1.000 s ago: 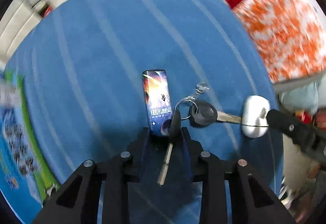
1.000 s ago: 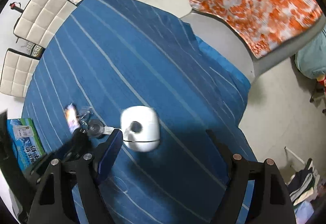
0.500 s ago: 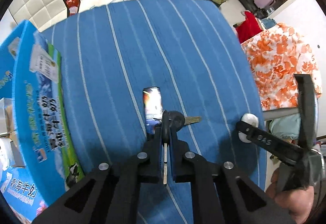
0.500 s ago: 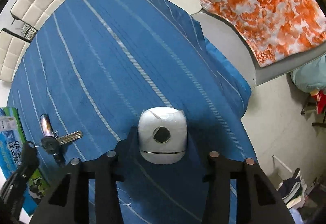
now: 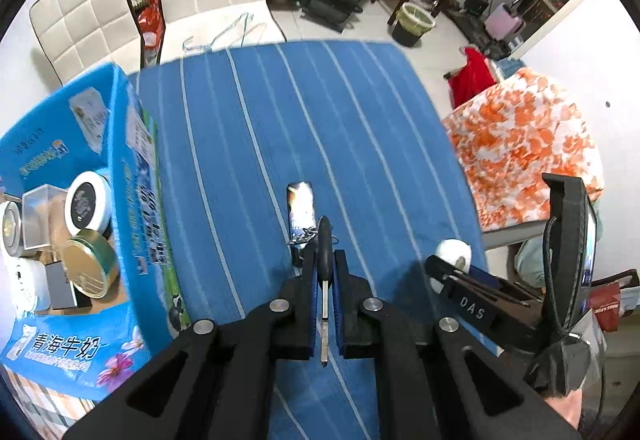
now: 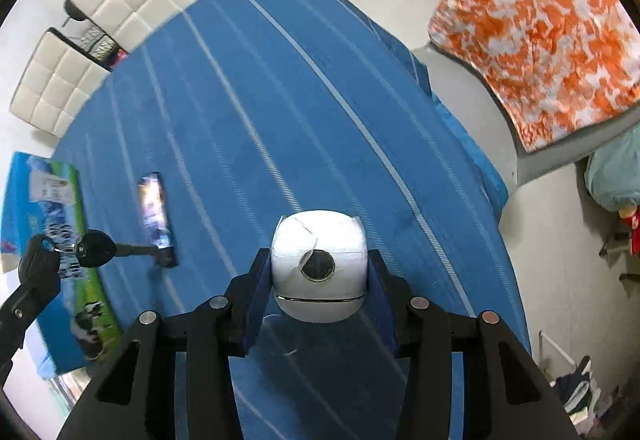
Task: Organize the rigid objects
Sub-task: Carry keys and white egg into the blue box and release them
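Observation:
My left gripper [image 5: 325, 260] is shut on a black-headed key [image 5: 325, 272] and holds the bunch above the blue striped tablecloth [image 5: 300, 128]; a second key [image 6: 98, 249] dangles from its ring. A slim printed lighter-like case [image 5: 301, 209] lies on the cloth just beyond the fingers; it also shows in the right wrist view [image 6: 154, 214]. My right gripper [image 6: 318, 268] is shut on a white rounded device [image 6: 319, 264] with a dark round hole, lifted off the cloth. It also shows in the left wrist view [image 5: 452, 254].
An open blue milk carton box [image 5: 132, 180] at the left holds tins, a clear box and a white item. Two white padded chairs [image 5: 132, 0] stand beyond the table. An orange-white blanket [image 5: 528, 148] lies to the right.
My left gripper closed on the key and lifted the bunch off the cloth. My right gripper closed on the white device and raised it. The box came into the left view.

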`<state>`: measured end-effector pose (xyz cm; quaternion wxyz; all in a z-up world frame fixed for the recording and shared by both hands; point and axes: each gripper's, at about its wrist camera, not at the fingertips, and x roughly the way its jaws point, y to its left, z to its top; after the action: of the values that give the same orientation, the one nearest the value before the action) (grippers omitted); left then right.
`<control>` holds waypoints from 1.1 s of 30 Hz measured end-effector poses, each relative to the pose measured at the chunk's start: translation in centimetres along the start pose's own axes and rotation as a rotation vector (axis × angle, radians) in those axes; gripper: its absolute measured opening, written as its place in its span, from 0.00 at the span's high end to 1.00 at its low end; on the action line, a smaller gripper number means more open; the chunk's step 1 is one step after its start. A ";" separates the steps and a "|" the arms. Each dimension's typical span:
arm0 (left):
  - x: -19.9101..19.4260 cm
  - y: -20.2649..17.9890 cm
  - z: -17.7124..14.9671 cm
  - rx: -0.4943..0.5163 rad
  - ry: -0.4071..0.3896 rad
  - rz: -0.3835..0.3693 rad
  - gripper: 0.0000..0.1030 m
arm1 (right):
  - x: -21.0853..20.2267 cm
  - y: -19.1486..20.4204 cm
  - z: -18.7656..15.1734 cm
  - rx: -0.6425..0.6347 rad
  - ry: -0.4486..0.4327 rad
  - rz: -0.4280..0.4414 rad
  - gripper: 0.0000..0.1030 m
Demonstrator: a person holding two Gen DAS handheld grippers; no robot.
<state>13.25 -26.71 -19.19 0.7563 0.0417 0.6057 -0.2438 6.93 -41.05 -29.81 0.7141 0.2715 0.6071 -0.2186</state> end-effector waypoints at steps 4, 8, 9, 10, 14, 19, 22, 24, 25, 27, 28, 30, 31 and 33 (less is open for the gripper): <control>-2.9 0.3 0.3 -0.009 -0.053 -0.023 0.95 | -3.2 1.7 0.3 -0.027 -0.039 0.037 0.53; -6.5 1.4 0.6 -0.023 -0.126 -0.035 0.95 | -7.2 4.3 0.5 -0.077 -0.095 0.073 0.53; -7.4 1.8 0.7 -0.029 -0.142 -0.038 0.95 | -8.3 5.1 0.5 -0.091 -0.110 0.084 0.53; -8.5 2.5 0.8 -0.038 -0.162 -0.038 0.95 | -9.4 6.0 0.5 -0.107 -0.125 0.096 0.53; -11.8 5.2 0.5 -0.066 -0.229 0.005 0.95 | -13.6 10.5 -0.3 -0.174 -0.179 0.153 0.53; -14.8 9.7 -0.4 -0.134 -0.268 0.058 0.95 | -16.6 16.6 -2.1 -0.272 -0.212 0.213 0.53; -16.3 12.8 -1.5 -0.167 -0.278 0.103 0.95 | -17.0 20.2 -3.5 -0.320 -0.205 0.241 0.53; -16.9 14.4 -2.3 -0.189 -0.281 0.125 0.95 | -16.8 22.7 -4.7 -0.359 -0.190 0.251 0.53; -17.2 15.5 -2.7 -0.202 -0.281 0.140 0.95 | -16.6 23.7 -5.2 -0.372 -0.183 0.254 0.53; -17.5 17.2 -3.6 -0.222 -0.280 0.156 0.95 | -15.8 25.6 -6.3 -0.402 -0.166 0.255 0.53; -17.4 17.9 -4.0 -0.231 -0.275 0.163 0.95 | -15.3 26.6 -6.8 -0.414 -0.154 0.256 0.53; -16.8 19.2 -4.8 -0.245 -0.255 0.176 0.95 | -14.2 28.1 -7.8 -0.442 -0.135 0.248 0.53; -16.5 19.6 -5.1 -0.250 -0.244 0.180 0.95 | -13.5 29.0 -8.3 -0.458 -0.121 0.242 0.53; -15.3 20.7 -5.8 -0.266 -0.215 0.187 0.95 | -12.1 30.2 -9.2 -0.482 -0.101 0.227 0.53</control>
<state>14.43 -1.61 -11.14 0.8349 -0.0288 0.5416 -0.0935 17.42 -12.43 -15.29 0.8076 0.1487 0.5707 0.0003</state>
